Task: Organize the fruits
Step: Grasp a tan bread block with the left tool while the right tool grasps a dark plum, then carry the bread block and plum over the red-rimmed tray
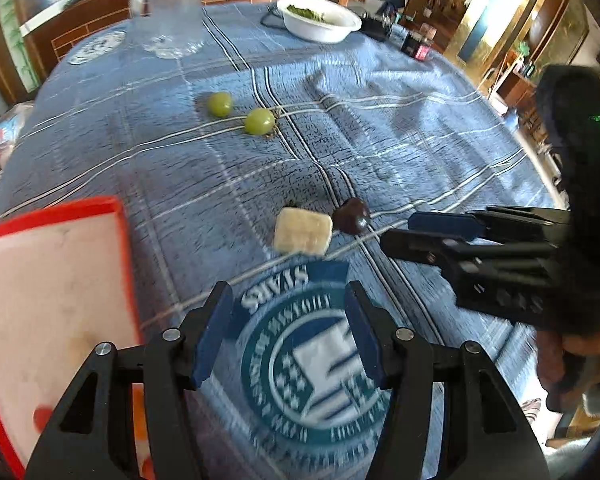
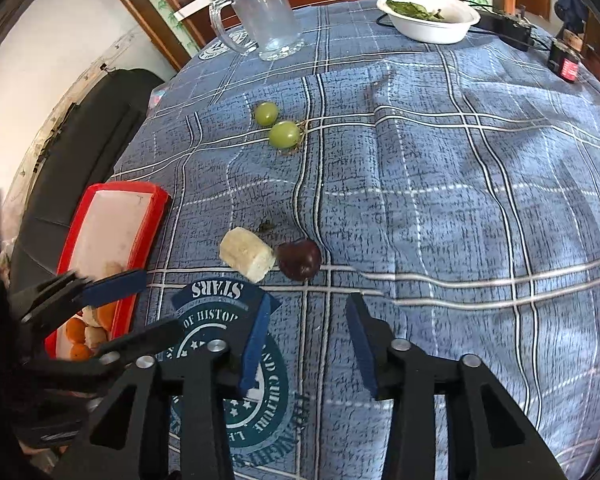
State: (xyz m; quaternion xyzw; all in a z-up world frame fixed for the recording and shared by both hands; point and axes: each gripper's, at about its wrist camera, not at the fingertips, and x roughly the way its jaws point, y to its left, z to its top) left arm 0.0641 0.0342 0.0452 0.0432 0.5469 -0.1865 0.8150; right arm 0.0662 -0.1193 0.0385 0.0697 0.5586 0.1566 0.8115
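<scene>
Landmark: we take the banana piece (image 2: 247, 254), lying on the blue plaid surface (image 2: 440, 184).
Cherry: a dark cherry (image 2: 300, 265) touches or nearly touches its right side.
Grapes: two green grapes (image 2: 285, 134) lie well beyond it.
Tray: the red tray (image 2: 148, 216), left of it, holds orange pieces.
Left tongs (image 1: 290, 332): released, empty, just short of it.
Right tongs (image 2: 308, 344): we see them parted, empty, near it.

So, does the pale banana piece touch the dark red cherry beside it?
Cannot tell. In the right wrist view the pale banana piece and dark red cherry seem to meet; the blurred left wrist view hints at a slight gap.
</scene>
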